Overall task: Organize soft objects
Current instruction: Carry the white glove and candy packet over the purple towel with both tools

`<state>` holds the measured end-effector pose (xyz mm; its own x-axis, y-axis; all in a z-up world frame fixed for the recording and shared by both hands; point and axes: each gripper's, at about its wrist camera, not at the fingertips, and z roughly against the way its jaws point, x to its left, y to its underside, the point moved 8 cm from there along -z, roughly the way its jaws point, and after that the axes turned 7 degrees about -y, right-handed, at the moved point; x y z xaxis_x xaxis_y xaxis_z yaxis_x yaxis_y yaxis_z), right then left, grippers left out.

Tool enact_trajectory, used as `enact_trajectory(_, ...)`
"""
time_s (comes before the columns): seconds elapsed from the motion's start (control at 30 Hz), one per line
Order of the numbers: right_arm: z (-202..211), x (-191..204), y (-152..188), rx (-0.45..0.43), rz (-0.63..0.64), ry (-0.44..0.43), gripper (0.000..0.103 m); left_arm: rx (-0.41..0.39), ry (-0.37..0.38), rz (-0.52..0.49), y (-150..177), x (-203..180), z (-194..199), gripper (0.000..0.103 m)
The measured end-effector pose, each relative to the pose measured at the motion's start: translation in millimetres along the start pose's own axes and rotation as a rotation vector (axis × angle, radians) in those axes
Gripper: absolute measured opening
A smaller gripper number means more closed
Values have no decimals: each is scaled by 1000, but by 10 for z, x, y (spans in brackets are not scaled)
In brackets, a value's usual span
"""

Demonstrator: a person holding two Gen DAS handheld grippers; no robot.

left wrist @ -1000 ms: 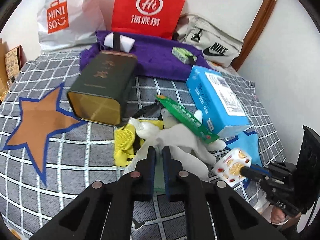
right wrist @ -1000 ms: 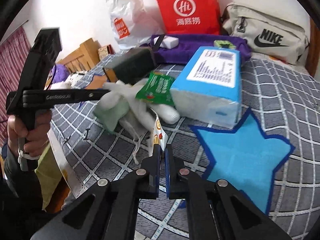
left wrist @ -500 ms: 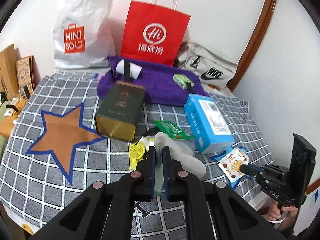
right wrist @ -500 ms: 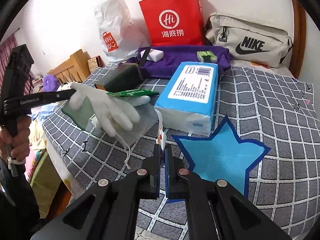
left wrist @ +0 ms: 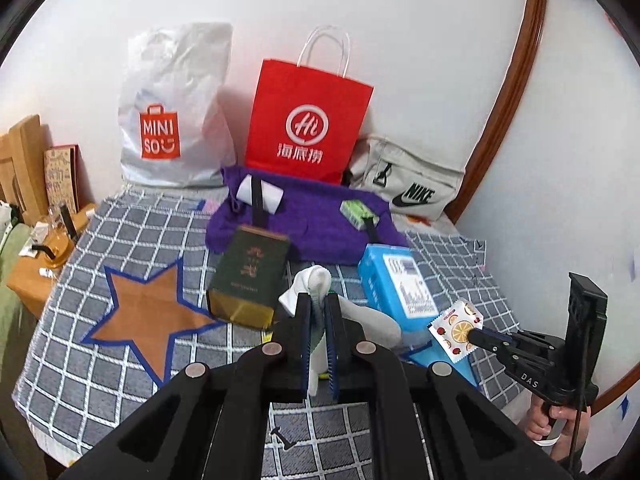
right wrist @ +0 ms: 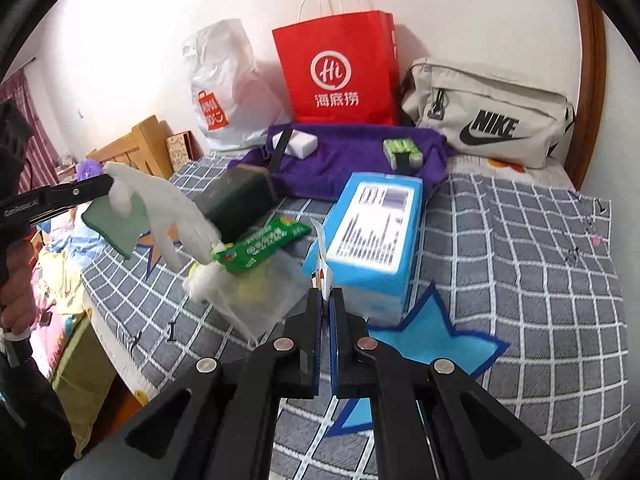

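My left gripper [left wrist: 318, 304] is shut on a white glove [left wrist: 316, 278] and a pale green cloth, held high above the bed; the right wrist view shows the glove [right wrist: 168, 208] and green cloth [right wrist: 114, 220] hanging from it. My right gripper [right wrist: 326, 294] is shut on a small fruit-print sachet [right wrist: 322, 272], seen in the left wrist view [left wrist: 458, 326] above the blue star patch [right wrist: 424, 340]. A green packet [right wrist: 260, 244] and a clear mesh pouch [right wrist: 248, 292] lie on the checked bedspread [right wrist: 520, 248].
A blue tissue pack [right wrist: 374, 232], a dark green tin [left wrist: 250, 276] and a purple towel [left wrist: 316, 216] lie mid-bed. An orange star patch [left wrist: 148, 312] is on the left. A red paper bag [left wrist: 310, 120], Miniso bag [left wrist: 172, 112] and Nike pouch [right wrist: 488, 120] stand against the wall.
Both grippers have risen well above the bed. The glove and green cloth came up off the pile with my left gripper; the sachet rose with my right.
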<state>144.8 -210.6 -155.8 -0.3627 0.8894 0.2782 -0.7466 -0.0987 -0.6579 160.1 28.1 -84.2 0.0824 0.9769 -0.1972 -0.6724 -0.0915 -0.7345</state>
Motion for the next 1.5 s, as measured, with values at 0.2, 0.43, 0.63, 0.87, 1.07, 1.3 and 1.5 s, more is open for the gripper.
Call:
enact_trajectory(0.2,11,-19,-200,-19,-3,0,3,-13,-14,8,-157,22,11,7)
enact_trajectory(0.43,26,-19,-490,-45,18,2,3,-16,-29,5,-352,-10,-79,7)
enact_trajectory(0.63,-23,-89,-762,-63,19,8,3,-16,-33,-9,-557,-67,-199,7)
enact_trajectory(0.87,-135,-183,-1041,-77,23,14,3,-15,-37,-10,-741,-67,-343,7)
enact_trajectory(1.07,-253,-234,-1227,-84,20,15,3,-12,-52,-22,-880,-72,-468,7)
enact_trajectory(1.3,-375,-289,-1407,-92,25,16,3,-10,-65,-30,-1022,-70,-610,7)
enact_trajectory(1.5,-487,-355,-1559,-101,13,7,3,-1,-71,-24,-1123,-36,-760,7)
